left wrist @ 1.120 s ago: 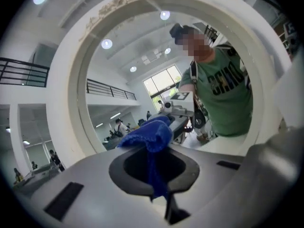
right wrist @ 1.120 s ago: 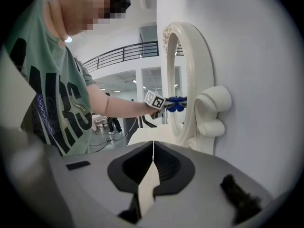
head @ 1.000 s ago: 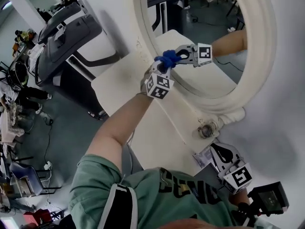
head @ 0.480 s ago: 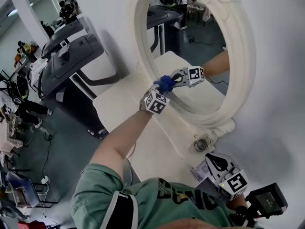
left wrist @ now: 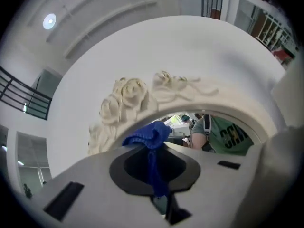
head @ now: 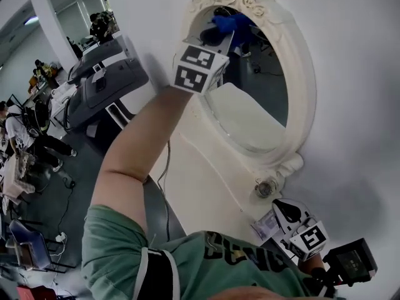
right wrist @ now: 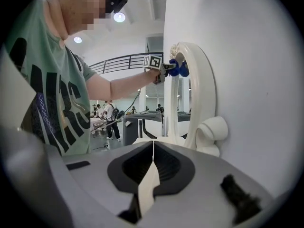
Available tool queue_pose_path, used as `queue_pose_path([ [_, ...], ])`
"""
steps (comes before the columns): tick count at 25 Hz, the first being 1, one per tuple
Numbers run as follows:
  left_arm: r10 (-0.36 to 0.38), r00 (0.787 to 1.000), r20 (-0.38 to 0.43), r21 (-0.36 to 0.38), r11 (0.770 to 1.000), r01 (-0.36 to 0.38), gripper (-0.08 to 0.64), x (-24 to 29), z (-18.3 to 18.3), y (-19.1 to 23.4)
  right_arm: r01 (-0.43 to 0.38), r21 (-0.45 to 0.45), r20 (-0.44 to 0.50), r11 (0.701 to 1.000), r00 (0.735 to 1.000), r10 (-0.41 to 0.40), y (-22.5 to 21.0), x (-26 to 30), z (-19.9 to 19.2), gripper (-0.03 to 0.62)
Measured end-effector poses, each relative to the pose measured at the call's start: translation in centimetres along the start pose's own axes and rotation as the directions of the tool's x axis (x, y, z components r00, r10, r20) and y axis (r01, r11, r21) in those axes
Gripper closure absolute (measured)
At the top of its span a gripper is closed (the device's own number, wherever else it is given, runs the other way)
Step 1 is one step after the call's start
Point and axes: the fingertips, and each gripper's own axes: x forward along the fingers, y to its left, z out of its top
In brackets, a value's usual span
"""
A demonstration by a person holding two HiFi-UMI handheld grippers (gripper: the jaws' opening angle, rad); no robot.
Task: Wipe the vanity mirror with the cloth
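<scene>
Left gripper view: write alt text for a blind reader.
The left gripper has its jaws shut on a blue cloth, at the top of the vanity mirror, below the carved roses of its frame.

The cloth [head: 226,24] sits at the vanity mirror's [head: 251,122] top, right gripper [head: 280,210] below.

big indoor hall, treadmill [head: 105,83], balcony railing [right wrist: 118,60]
</scene>
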Motion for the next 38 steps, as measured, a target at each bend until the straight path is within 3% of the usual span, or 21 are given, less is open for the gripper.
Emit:
queue_pose_path([
  [3,0.019,0.999,-0.030,0.010,1.000,-0.018,0.529,1.7,2.5,1.7,-0.007,-0.007,0.020,1.000,1.000,0.007,0.2,0.0,0.1,0.578],
  [7,0.033,0.996,-0.086,-0.003,0.999,-0.034,0.529,2.9,2.1,2.2,-0.007,0.001,0.032,1.000,0.999,0.007,0.3,-0.2,0.2,0.578],
  [14,0.049,0.996,-0.073,-0.030,0.998,-0.051,0.531,3.3,1.1,2.4,-0.015,0.010,0.030,1.000,0.999,0.015,0.3,0.1,-0.2,0.578],
  [18,0.036,0.996,-0.086,0.016,0.999,-0.035,0.532,3.1,0.1,1.3,-0.025,0.008,0.022,1.000,0.999,0.024,0.5,0.1,-0.3,0.578],
  [22,0.012,0.987,-0.162,0.018,1.000,-0.009,0.537,1.7,-7.0,-2.1,-0.026,0.021,-0.015,0.999,1.000,0.027,0.8,0.1,-1.2,0.578],
  [28,-0.057,0.954,-0.295,-0.160,0.987,0.009,0.538,-1.5,-21.8,-10.0,-0.040,0.031,-0.064,0.999,0.997,0.042,1.5,0.6,-1.3,0.578],
  [32,-0.109,0.908,-0.406,-0.191,0.981,0.032,0.538,-3.7,-30.1,-15.2,-0.041,0.048,-0.098,0.998,0.994,0.045,1.6,0.4,-2.1,0.578],
  [35,-0.134,0.885,-0.445,-0.204,0.978,0.045,0.538,-4.7,-33.5,-17.3,-0.036,0.070,-0.128,0.997,0.991,0.044,1.6,0.4,-2.2,0.578],
  [36,-0.151,0.871,-0.467,-0.206,0.977,0.058,0.538,-4.9,-34.5,-17.9,-0.036,0.072,-0.136,0.997,0.990,0.045,1.6,0.5,-2.2,0.578],
  [38,-0.198,0.823,-0.532,-0.210,0.973,0.098,0.538,-5.6,-37.2,-19.9,-0.038,0.070,-0.143,0.997,0.989,0.048,1.7,0.7,-2.2,0.578],
])
